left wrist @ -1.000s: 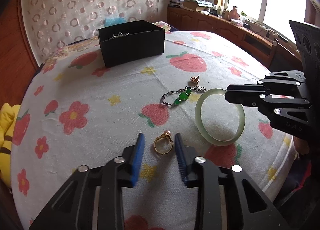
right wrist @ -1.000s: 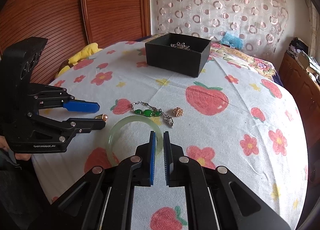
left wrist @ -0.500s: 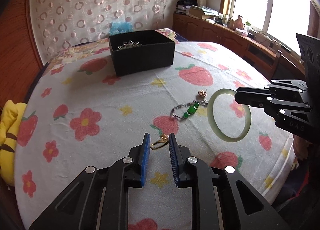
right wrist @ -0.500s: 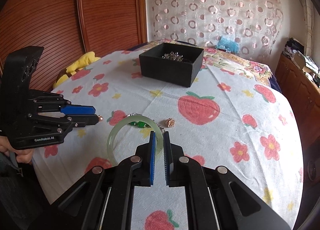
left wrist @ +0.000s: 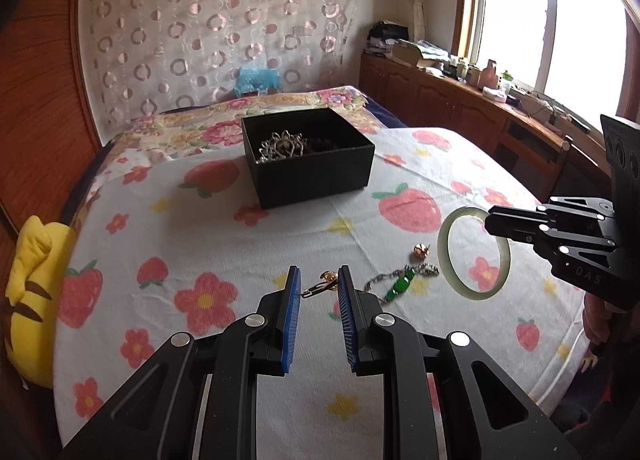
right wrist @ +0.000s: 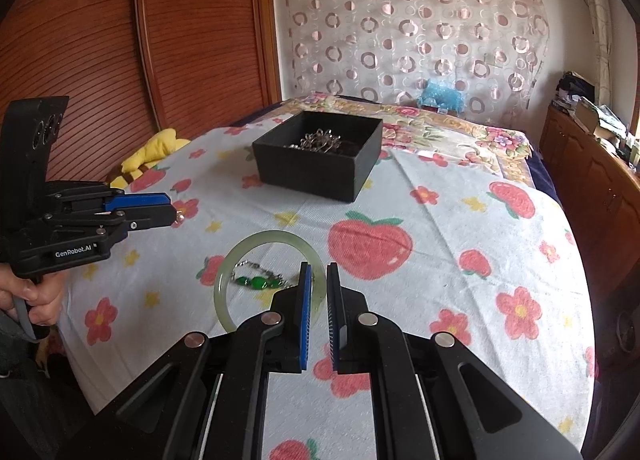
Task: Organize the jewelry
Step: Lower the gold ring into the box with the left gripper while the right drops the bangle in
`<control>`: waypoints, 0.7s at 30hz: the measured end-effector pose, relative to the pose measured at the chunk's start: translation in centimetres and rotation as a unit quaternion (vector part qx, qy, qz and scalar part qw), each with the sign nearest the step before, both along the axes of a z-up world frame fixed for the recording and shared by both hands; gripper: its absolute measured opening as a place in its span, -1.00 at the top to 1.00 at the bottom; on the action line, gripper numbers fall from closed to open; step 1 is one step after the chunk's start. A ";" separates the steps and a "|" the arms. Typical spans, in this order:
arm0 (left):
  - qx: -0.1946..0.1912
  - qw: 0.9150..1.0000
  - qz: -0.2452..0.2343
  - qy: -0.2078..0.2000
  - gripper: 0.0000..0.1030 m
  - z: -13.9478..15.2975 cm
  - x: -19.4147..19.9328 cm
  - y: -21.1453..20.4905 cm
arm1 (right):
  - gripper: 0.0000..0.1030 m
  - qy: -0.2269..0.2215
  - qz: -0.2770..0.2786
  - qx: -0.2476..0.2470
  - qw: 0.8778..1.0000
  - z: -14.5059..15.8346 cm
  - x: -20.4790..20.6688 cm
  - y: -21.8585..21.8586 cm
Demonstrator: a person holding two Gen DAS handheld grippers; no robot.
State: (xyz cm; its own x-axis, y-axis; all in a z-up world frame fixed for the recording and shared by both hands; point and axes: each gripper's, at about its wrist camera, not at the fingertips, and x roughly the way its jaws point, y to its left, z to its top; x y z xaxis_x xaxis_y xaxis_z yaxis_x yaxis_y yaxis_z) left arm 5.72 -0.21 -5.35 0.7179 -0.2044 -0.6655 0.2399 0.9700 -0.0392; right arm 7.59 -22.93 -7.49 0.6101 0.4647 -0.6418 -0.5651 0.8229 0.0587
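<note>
Fingers of the left gripper (left wrist: 318,286) fill the bottom of the left wrist view, their blue pads drawn close and pinching a small gold ring with a pinkish bead (left wrist: 320,287) at the tips, lifted above the bed (left wrist: 280,236), which is covered in a white cloth printed with strawberries and flowers. Just right of the ring, a silver chain bracelet with green stones (left wrist: 402,283) lies flat on the cloth, and a small rose-gold earring (left wrist: 421,250) sits just beyond it. Further right, the right gripper (left wrist: 490,222) reaches in from the edge and holds a pale green jade bangle (left wrist: 472,254) tilted up in the air by its upper rim. A black rectangular open box (left wrist: 312,176) stands well back on the bed with silver chain jewelry (left wrist: 282,146) heaped inside. A yellow plush toy (left wrist: 30,288) leans at the left edge.

From the right wrist view, the right gripper (right wrist: 318,280) has its fingers nearly pressed together, clamping the right side of the jade bangle (right wrist: 224,288), whose hoop stands out to the left. Through the hoop the green-stone bracelet (right wrist: 258,280) shows on the cloth below. At the left, a person's hand (right wrist: 34,296) grips the left gripper (right wrist: 174,214), with the ring (right wrist: 179,217) just visible at its tips. The black box (right wrist: 316,172) stands beyond, well apart from both grippers.
</note>
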 end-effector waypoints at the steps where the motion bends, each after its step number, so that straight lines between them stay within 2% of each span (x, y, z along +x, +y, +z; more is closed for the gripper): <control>1: -0.001 1.000 0.001 -0.002 0.65 0.2 0.1 0.0 | 0.83 -0.001 -0.001 0.001 1.000 0.1 0.1 -0.1; 9: 0.005 1.000 0.011 -0.019 0.65 1.4 1.6 0.0 | 0.83 -0.010 -0.005 0.002 1.000 0.8 1.8 0.1; 21: 0.010 0.998 0.031 -0.048 0.65 4.0 6.3 -0.3 | 0.83 -0.021 0.004 0.002 1.000 2.0 6.2 1.5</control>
